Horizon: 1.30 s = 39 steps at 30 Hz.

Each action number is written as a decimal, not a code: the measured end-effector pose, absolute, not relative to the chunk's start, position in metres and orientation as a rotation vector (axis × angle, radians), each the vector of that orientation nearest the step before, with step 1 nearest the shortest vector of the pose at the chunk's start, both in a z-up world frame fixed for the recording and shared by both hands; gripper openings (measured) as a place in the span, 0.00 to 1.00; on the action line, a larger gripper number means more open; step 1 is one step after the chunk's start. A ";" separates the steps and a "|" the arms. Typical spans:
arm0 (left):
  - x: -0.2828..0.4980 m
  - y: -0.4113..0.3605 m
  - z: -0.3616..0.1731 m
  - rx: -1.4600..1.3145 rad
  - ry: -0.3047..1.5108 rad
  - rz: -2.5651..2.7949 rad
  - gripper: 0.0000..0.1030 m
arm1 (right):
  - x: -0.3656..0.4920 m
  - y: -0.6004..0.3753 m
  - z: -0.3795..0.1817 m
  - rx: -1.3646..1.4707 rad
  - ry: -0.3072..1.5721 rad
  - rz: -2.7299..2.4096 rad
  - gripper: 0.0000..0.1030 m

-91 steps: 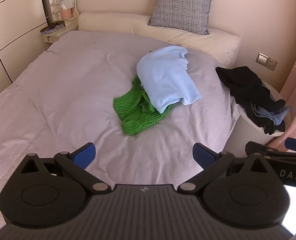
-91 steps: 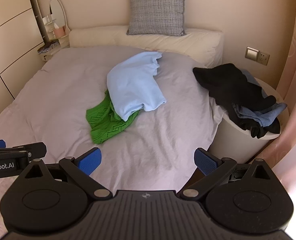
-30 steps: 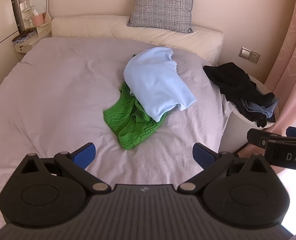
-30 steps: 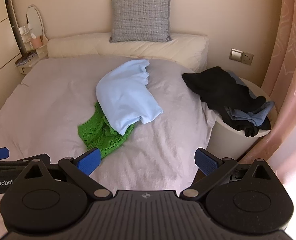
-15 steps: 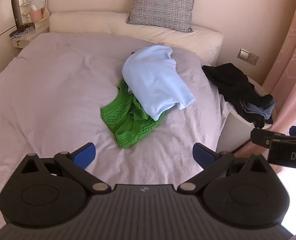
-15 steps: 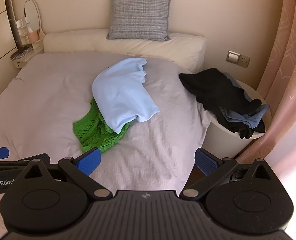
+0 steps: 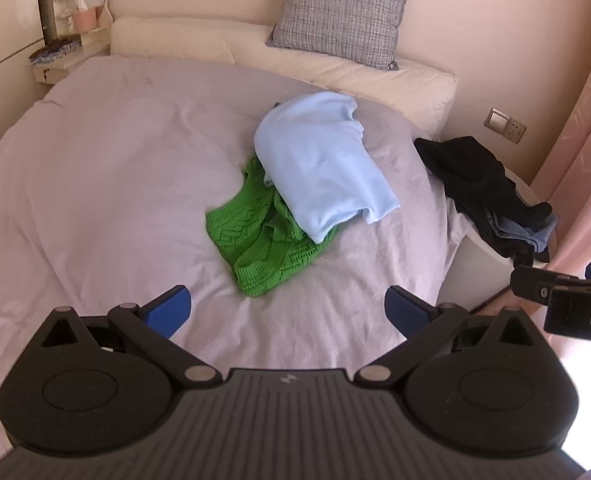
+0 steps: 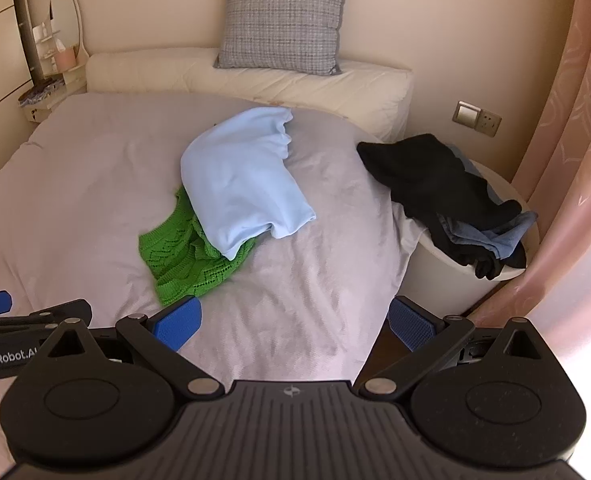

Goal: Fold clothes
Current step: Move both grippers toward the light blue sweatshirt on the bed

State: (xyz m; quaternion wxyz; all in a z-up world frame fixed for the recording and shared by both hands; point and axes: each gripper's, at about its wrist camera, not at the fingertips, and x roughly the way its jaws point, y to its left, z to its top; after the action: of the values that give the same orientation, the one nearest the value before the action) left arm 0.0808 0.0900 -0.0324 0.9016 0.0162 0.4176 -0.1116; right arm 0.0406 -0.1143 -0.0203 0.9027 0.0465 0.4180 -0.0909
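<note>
A light blue top point(image 7: 323, 168) point(image 8: 239, 184) lies crumpled in the middle of the lilac bed sheet point(image 7: 107, 184) point(image 8: 87, 176). It partly covers a green knitted garment point(image 7: 263, 244) point(image 8: 183, 256). My left gripper point(image 7: 287, 312) hovers open above the bed's near edge, just short of the green knit, holding nothing. My right gripper point(image 8: 295, 322) is open too, beside it to the right, over the bed's near right edge. In each wrist view the other gripper shows at the side edge.
A heap of black and blue-grey clothes point(image 7: 491, 196) point(image 8: 451, 196) lies on a round white stand point(image 8: 511, 272) right of the bed. A grey checked pillow point(image 7: 339, 12) point(image 8: 283, 12) leans on the cream headboard cushion point(image 8: 247, 76). A shelf with a mirror point(image 7: 71, 12) stands back left, pink curtains point(image 8: 567, 160) hang right.
Both grippers have drifted closer to the bed and a little leftward, so the clothes pile sits nearer in both views. The clothes lie as before and both grippers stay open.
</note>
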 end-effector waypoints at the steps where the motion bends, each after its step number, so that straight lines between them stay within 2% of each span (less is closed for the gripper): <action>1: 0.082 0.088 -0.033 0.044 0.861 -0.232 0.99 | 0.042 -0.115 -0.021 0.099 0.865 -0.185 1.00; 17: 0.130 0.062 -0.049 0.051 0.897 -0.162 0.99 | 0.096 -0.146 -0.044 0.116 0.901 -0.113 1.00; 39: 0.224 -0.016 -0.061 0.096 0.977 -0.142 0.99 | 0.188 -0.231 -0.073 0.196 0.964 -0.063 1.00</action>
State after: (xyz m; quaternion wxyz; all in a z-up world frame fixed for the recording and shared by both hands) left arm 0.2242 -0.0156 -0.0607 0.8795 0.0462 0.4688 -0.0679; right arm 0.1875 -0.2315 -0.0733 0.8811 0.0942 0.4625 -0.0302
